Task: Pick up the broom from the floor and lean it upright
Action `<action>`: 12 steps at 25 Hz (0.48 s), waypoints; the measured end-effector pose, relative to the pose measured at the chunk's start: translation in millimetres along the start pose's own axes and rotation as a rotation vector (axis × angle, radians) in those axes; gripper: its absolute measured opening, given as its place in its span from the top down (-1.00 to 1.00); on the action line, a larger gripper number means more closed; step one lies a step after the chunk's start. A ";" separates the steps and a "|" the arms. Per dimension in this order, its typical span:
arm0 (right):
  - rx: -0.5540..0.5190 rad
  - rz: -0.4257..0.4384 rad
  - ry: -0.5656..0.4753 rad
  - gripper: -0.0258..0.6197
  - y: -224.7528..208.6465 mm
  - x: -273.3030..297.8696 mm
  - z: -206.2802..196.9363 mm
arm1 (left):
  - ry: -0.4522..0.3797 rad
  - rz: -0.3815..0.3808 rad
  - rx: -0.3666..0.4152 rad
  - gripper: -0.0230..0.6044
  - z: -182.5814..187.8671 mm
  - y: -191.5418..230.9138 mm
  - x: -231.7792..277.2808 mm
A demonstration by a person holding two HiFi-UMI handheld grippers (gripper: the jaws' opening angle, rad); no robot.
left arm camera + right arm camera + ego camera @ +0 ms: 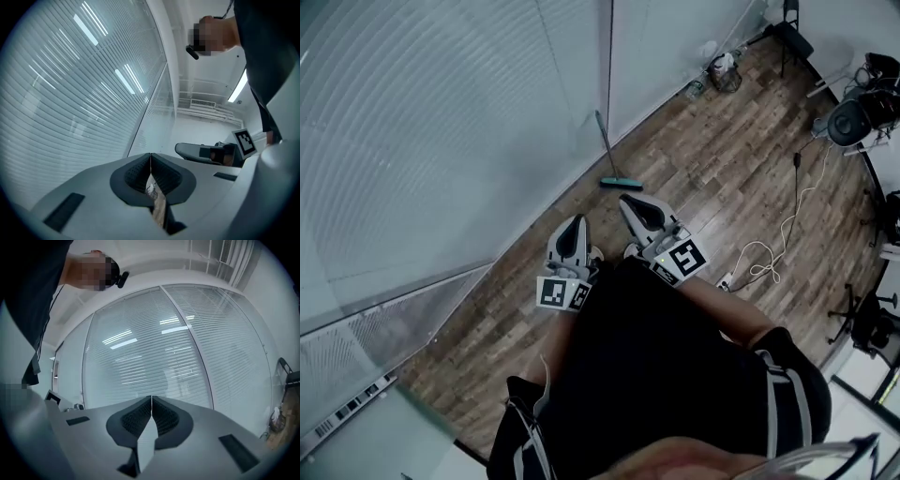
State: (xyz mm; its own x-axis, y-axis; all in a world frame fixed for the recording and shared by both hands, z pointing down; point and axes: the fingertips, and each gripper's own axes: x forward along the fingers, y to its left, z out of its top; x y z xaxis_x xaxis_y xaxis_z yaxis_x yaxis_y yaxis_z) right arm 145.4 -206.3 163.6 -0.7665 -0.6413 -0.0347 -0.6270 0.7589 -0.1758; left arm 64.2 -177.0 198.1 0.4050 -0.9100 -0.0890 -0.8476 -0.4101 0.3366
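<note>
Wood floor (703,169) meets a blinded glass wall (441,141), where the broom (607,150) leans upright, head on the floor. Left hand-held gripper (150,165) and right hand-held gripper (151,408) both have jaws together, holding nothing.

Wood floor (703,178) runs beside a glass wall with blinds (441,141). A white cable (784,228) trails across the boards. Farther off, by the wall, stand a wire basket (727,77) and a black chair (789,37).
</note>
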 end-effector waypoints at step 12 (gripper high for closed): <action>-0.094 0.001 -0.012 0.86 5.4 -8.2 26.9 | -0.008 0.026 0.049 0.86 14.4 -20.7 25.8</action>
State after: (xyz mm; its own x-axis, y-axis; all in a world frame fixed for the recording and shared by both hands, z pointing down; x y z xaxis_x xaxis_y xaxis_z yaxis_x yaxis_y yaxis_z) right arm 152.1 -200.0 136.4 -0.7656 -0.6416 -0.0464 -0.6372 0.7663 -0.0823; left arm 87.2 -192.8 175.3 0.3795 -0.9209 -0.0887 -0.8738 -0.3883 0.2928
